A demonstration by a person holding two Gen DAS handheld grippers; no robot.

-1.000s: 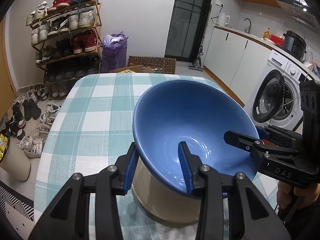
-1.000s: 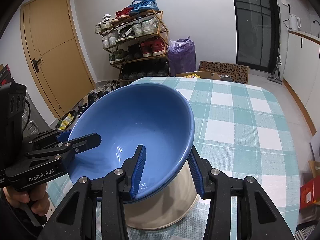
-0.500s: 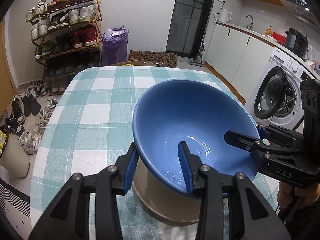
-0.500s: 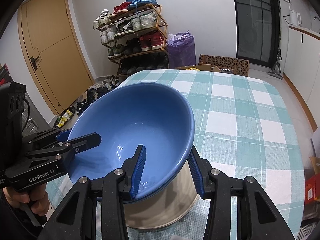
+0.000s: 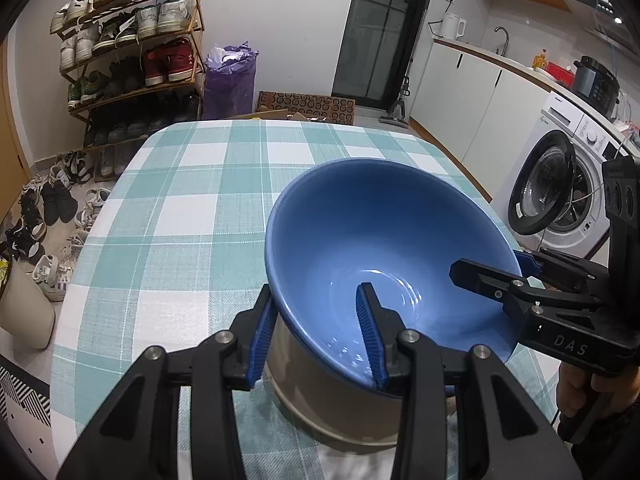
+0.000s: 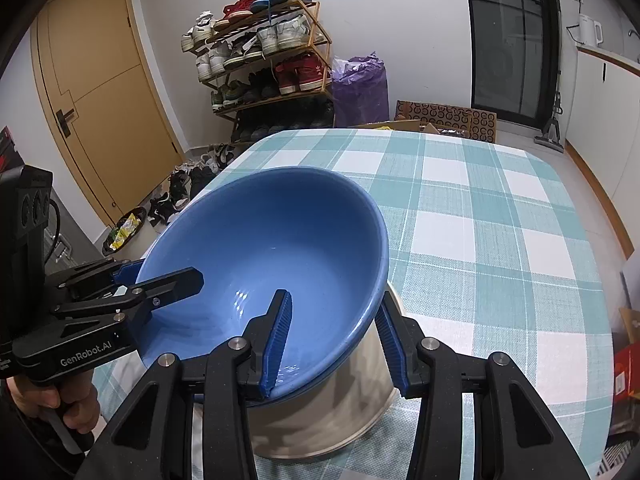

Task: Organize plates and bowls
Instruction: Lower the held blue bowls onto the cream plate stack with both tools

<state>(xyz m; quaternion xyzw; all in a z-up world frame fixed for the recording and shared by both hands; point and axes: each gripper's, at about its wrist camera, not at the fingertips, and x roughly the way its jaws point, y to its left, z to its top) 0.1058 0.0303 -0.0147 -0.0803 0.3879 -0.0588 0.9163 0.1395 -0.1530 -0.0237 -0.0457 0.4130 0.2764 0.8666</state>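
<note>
The bowl (image 5: 384,248) is large, round and deep, glossy blue inside and out, with a slightly darker rim and light glinting off its empty bottom. It is upright and close to level. It sits over a second vessel, a pale cream pot (image 5: 332,408) with a straight wall, whose mouth the bowl covers; whether the bowl rests on it or hangs just above cannot be told. The pot stands on the near part of the table. From the right wrist view the same bowl (image 6: 272,248) overhangs the pot (image 6: 320,408) all round.
</note>
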